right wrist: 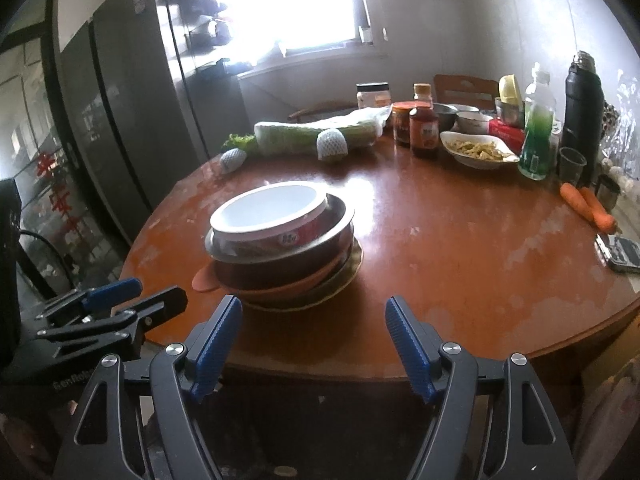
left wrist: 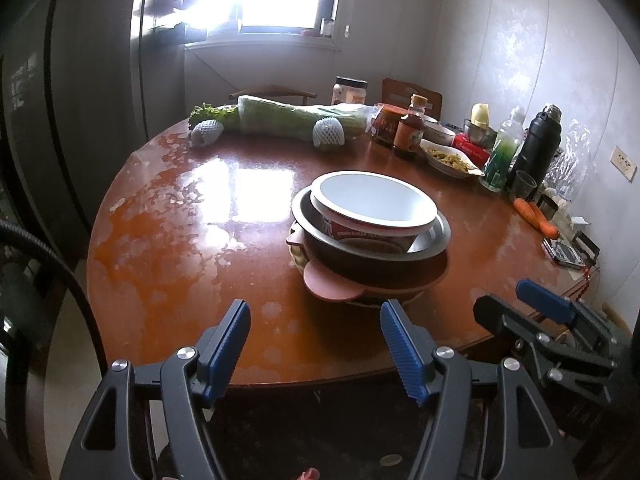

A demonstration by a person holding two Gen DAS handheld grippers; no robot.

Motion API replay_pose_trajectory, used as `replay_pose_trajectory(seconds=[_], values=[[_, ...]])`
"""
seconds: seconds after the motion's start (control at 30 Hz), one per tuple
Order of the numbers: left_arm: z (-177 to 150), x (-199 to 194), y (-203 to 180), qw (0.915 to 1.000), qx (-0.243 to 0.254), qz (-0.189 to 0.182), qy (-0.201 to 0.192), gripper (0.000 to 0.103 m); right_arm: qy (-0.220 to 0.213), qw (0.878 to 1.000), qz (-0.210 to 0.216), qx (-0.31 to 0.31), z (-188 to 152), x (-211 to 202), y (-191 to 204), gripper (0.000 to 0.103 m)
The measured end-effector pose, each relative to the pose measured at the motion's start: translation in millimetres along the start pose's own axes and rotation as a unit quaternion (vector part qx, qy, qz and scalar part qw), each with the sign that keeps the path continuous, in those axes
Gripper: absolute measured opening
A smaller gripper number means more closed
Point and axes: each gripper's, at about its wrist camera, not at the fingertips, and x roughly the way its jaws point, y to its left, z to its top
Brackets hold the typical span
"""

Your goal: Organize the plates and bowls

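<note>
Left gripper, right gripper: black angular frames, blue ribbed finger pads, silver screws, black cable, partial white lettering.

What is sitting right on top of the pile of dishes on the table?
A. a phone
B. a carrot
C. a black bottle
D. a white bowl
D: the white bowl sits at the very top of the pile, nested in the metal bowl under it, and it looks empty inside.
</note>
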Motion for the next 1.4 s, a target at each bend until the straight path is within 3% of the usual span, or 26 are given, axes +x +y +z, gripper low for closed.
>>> replay_pose_trajectory(seconds=[1.4], values=[[-4.1,1.5,2.6,0.9999,0.003,0.011,0.011,0.067,0.004,1.000,-0.011,0.004,-10.7,-4.3,5.8,0.076]])
